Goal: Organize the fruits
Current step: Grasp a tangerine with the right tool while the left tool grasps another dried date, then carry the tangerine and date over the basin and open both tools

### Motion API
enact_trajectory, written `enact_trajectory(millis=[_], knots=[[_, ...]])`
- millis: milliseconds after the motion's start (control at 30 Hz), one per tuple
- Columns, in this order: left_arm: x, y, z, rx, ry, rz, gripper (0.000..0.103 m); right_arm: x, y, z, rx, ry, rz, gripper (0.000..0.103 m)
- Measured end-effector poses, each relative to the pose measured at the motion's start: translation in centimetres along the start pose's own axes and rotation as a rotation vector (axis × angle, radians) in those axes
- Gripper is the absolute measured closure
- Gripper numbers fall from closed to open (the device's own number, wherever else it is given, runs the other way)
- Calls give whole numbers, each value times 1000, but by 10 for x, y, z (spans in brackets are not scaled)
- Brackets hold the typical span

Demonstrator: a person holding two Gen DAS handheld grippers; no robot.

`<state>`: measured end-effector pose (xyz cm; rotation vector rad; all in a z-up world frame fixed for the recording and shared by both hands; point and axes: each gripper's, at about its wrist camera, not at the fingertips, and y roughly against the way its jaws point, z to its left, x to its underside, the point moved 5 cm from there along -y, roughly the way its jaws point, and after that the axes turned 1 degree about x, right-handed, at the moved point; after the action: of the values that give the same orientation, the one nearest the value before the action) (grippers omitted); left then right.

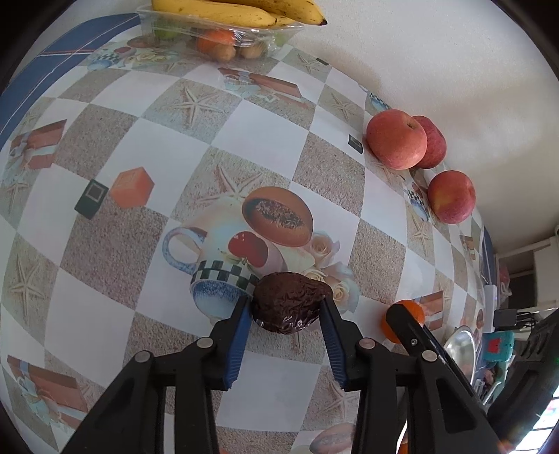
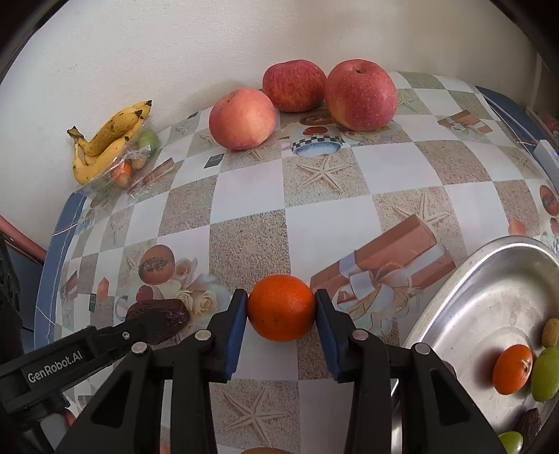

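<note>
Left wrist view: the left gripper [image 1: 286, 305] has its blue-padded fingers [image 1: 239, 335] clamped on a dark, wrinkled date [image 1: 290, 302], one pad on each end. The date's long axis runs straight across from finger to finger, and it sits at their tips, over the patterned table [image 1: 251, 139]; whether its underside touches the cloth cannot be told. Ahead of the fingers and to their right, three apples [image 1: 396, 139] lie near the wall; two of them touch, and the rear one is half hidden by the front one. Far ahead, to the left, bananas [image 1: 216, 12] lie across a clear plastic tray [image 1: 244, 33], cut off by the top edge; the small fruits under them are hard to make out. Just right of the fingers, an orange [image 1: 414, 310] is mostly hidden behind the other gripper's black finger.

Right wrist view: the right gripper [image 2: 281, 309] has its fingers [image 2: 234, 335] closed on that orange [image 2: 281, 307], which is round with no clear long axis and sits between the fingertips just over the table. To the left of the fingers the date [image 2: 174, 312] shows partly, behind the left gripper's black arm. To the right, a metal tray [image 2: 464, 314] holds a small orange fruit [image 2: 512, 368], green ones and a dark piece, cut off at the frame's edge.
</note>
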<state>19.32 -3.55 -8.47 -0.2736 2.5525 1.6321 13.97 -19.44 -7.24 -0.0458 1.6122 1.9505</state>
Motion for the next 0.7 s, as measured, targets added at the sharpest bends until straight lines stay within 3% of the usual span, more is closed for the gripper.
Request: enact_trajectory(millis=[300,700], knots=[[15,20,-7,29,36,-16,65,10,32,9,23,72,-27,63],[52,56,-16,5,-10,-43,65,40,84,-4,63,123,-50,63]])
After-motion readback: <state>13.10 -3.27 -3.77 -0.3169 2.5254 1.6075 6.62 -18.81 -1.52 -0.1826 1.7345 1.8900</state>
